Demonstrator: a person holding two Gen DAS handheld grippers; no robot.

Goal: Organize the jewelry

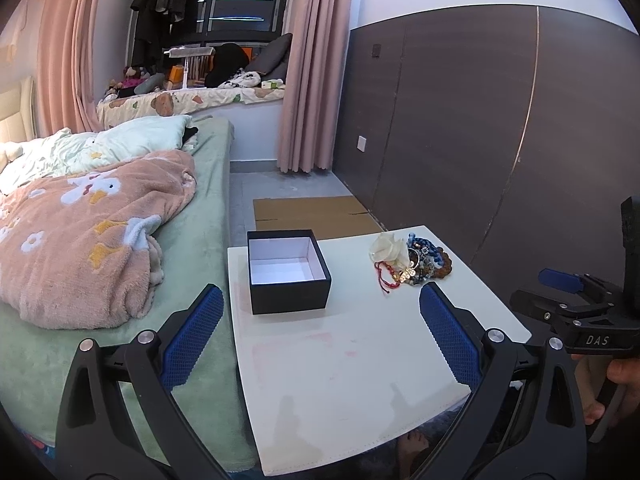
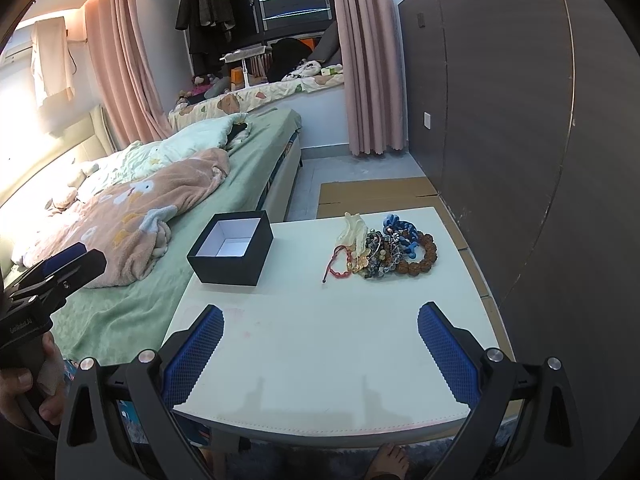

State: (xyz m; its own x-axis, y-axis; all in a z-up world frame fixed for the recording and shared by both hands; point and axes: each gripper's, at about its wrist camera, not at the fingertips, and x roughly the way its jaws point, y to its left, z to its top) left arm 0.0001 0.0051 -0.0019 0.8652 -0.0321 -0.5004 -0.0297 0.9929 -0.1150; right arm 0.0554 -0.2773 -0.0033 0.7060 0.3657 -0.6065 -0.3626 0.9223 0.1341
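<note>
The white counter (image 2: 320, 344) stands beside a bed (image 1: 192, 248) with a green sheet and a rumpled pink blanket (image 1: 92, 232). On the counter's far left part sits a black box (image 1: 289, 272), lidless and upright, its white inside bare. Toward the far right lies the jewelry pile (image 2: 384, 250) — well apart from the box. In the pile, a brown beaded bracelet (image 2: 420, 258) lies at the right edge, blue coiled pieces (image 2: 400, 228) sit at the far side, a red cord bracelet (image 2: 338, 264) trails off the near left edge onto the bare counter, and a pale translucent piece (image 2: 354, 228) rests at the far left of the heap. The smaller items in the middle are too tangled to tell apart.

The left gripper (image 1: 320, 332) hovers over the near part of the counter, its blue-padded fingers (image 1: 192, 332) spread wide with nothing between them. The right gripper (image 2: 320, 344) is likewise spread wide and holds nothing, hanging above the near edge of the counter — both are well short of the pile and the box. A flattened cardboard sheet (image 1: 316, 214) lies on the floor beyond the counter, next to a dark wall panel (image 1: 460, 120).
</note>
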